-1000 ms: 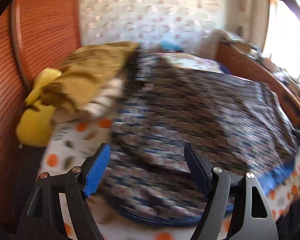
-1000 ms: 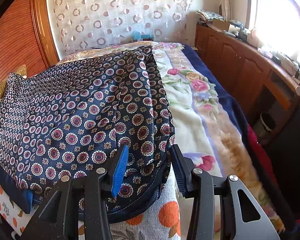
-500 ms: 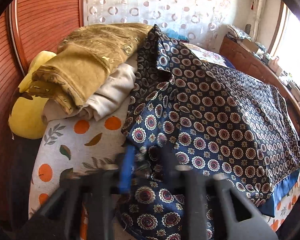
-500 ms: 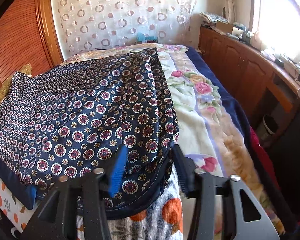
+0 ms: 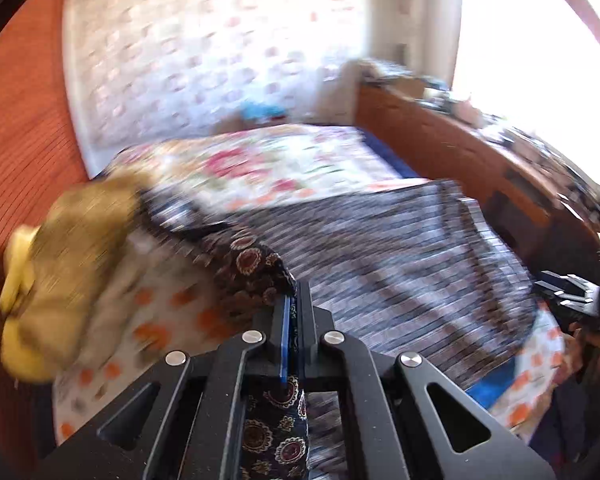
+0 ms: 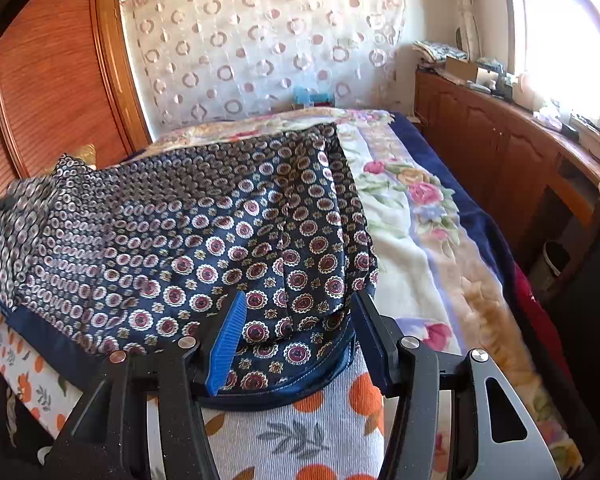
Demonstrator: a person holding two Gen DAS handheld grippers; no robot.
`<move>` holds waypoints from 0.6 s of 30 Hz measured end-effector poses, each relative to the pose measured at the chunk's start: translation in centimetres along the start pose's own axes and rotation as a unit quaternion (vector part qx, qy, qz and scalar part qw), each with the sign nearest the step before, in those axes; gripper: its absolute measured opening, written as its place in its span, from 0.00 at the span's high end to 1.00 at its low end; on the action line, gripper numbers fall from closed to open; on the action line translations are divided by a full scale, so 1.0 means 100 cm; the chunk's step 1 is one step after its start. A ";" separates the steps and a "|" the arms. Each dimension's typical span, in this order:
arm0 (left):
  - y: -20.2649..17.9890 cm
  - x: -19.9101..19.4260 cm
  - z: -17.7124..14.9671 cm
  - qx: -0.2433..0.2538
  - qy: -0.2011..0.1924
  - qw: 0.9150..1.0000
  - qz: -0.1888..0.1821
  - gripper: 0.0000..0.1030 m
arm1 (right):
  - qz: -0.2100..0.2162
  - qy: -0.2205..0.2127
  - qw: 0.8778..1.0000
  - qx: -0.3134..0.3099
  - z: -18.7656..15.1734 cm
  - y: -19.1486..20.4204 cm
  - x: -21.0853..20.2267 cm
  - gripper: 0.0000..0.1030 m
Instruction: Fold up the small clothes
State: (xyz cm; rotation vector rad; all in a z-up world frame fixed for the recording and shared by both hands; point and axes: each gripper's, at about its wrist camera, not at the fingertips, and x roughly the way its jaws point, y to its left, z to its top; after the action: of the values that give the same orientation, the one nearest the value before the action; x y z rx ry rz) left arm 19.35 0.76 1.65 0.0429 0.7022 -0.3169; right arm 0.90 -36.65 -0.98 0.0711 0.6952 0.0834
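Your left tool point(image 5: 293, 312) has clamped tight on a bunched fold of the navy patterned garment point(image 6: 204, 232), lifted off the bed point(image 6: 412, 240); that view is blurred, so the grip point is probably an edge. Your right tool point(image 6: 296, 336) stands part-spread over the garment's near right hem, its pads not pressing the cloth between them.

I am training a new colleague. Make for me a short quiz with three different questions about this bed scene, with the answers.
1. True or false: the left gripper is shut on the patterned garment.
2. The right gripper has jaws: A) open, B) shut on the garment?
3. Fill in: the sheet under the garment has ____ fruit prints.

Key: 1 true; 2 A; 3 orange.
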 end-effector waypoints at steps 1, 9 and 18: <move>-0.023 0.005 0.011 0.017 -0.001 1.000 -0.015 0.97 | 0.003 -0.003 1.000 0.002 -0.001 -0.002 -0.004 0.46; -0.182 0.053 0.055 0.117 0.017 0.986 -0.119 0.97 | 0.003 -0.011 1.000 0.006 -0.014 -0.025 -0.022 0.45; -0.256 0.067 0.063 0.154 0.048 0.974 -0.156 0.92 | -0.010 -0.008 1.000 0.020 -0.022 -0.042 -0.026 0.45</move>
State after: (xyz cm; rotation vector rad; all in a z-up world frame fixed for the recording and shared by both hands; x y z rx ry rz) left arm 20.40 -26.29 3.88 0.2453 0.7518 -0.7285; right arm -2.30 -41.04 -1.35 0.1027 0.6823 0.0504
